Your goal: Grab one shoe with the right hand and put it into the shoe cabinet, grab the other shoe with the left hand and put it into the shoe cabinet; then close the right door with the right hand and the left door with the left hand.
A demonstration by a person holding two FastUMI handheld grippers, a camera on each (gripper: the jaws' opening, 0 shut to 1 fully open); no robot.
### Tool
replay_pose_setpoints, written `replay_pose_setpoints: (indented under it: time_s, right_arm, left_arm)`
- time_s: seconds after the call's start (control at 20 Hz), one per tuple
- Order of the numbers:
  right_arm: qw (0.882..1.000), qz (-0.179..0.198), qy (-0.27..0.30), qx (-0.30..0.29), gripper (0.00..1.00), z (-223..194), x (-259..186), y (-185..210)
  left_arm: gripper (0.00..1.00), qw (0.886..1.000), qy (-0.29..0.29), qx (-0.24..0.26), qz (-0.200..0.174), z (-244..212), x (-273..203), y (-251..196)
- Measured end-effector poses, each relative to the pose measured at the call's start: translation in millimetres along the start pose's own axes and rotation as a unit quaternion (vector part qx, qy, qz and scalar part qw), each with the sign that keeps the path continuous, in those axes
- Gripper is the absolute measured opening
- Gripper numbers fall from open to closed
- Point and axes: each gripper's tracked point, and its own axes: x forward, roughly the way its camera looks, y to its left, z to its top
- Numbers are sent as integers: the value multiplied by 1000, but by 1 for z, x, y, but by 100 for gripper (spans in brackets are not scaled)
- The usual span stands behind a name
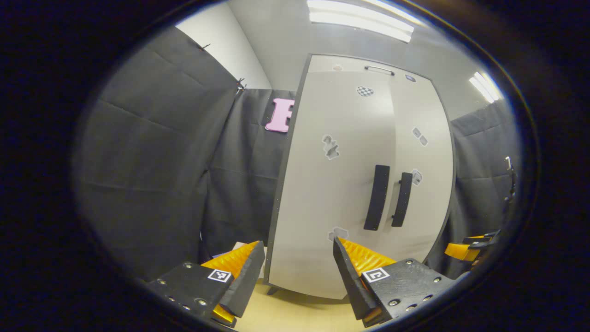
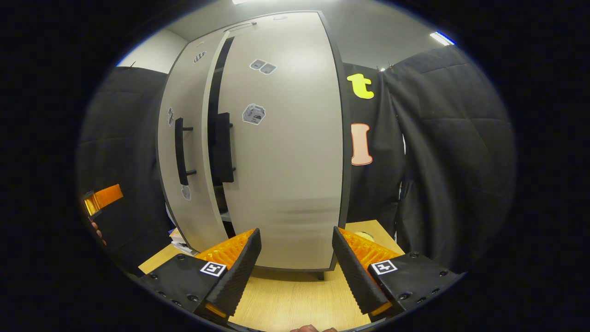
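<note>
In front of the tall pale-grey two-door shoe cabinet (image 2: 276, 152), I hold my left gripper (image 1: 298, 272) and right gripper (image 2: 296, 263) spread wide, both empty.

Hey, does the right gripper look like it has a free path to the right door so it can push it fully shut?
Probably yes. The right gripper is open and faces the right door, which stands slightly ajar. Nothing visible lies between them.

The tall pale shoe cabinet (image 2: 276, 152) stands upright on the wooden table (image 2: 295, 295). Its right door (image 2: 286, 184) looks shut. Its left door (image 2: 184, 152) is open a little, leaving a dark gap between the two black handles (image 2: 223, 147)
</note>
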Motion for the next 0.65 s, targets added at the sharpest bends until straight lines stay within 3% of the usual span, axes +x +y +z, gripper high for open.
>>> replay_pose_setpoints:
  time_s: [0.3, 0.4, 0.55, 0.65]
  right_arm:
    - [999, 0, 1, -40, 98, 9, 17, 13]
    - [999, 16, 23, -33, 98, -2, 18, 24]
    - [998, 36, 42, -24, 96, -11, 15, 30]
    - [998, 43, 31, -19, 100, -7, 14, 27]
  left_arm:
    - [90, 999, 7, 24, 41, -21, -13, 57]
    - [86, 998, 8, 21, 52, -22, -18, 68]
    - [87, 999, -5, -1, 53, -5, -21, 68]
    - [86, 998, -16, 14, 55, 12, -18, 65]
